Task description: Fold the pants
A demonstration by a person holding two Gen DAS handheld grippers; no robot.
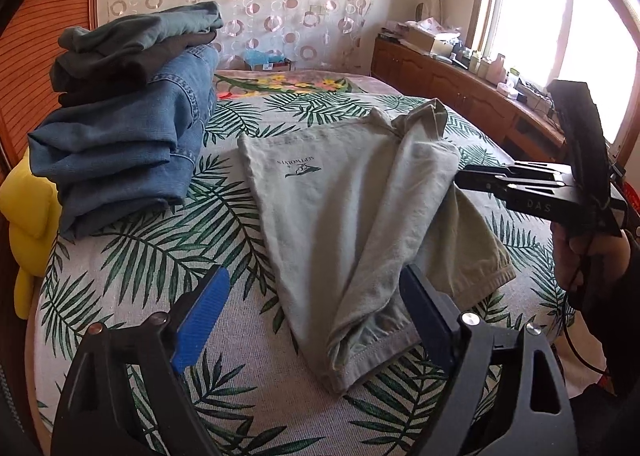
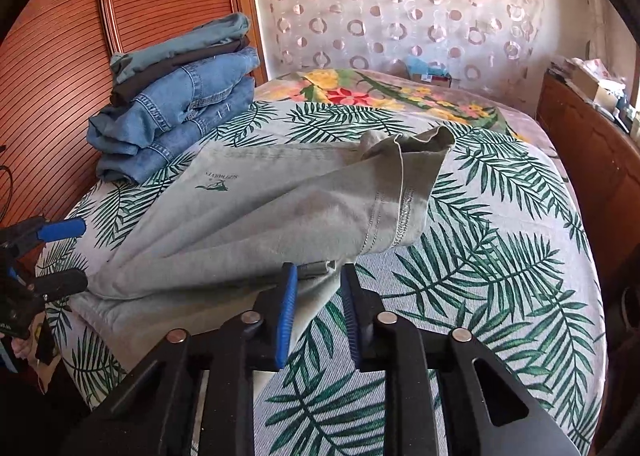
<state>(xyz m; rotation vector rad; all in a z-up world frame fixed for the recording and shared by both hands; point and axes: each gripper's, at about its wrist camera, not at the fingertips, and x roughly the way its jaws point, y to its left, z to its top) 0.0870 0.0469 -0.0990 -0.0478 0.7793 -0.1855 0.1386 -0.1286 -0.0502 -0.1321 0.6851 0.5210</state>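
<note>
Pale grey-green pants [image 1: 340, 207] lie partly folded on the leaf-print bed cover, with a small dark logo near the waist; they also show in the right wrist view [image 2: 280, 215]. My left gripper [image 1: 316, 320] is open, its blue pads wide apart just above the leg hems, holding nothing. It shows at the left edge of the right wrist view [image 2: 72, 256]. My right gripper [image 2: 320, 316] is open with a narrow gap, at the near edge of the cloth, empty. In the left wrist view it [image 1: 460, 179] reaches in from the right over the pants.
A stack of folded jeans and dark garments [image 1: 128, 123] sits at the bed's left rear by a wooden slatted headboard [image 2: 80, 35]. A yellow cushion [image 1: 28, 215] lies at the left edge. A wooden cabinet [image 1: 460, 87] with clutter runs under the window on the right.
</note>
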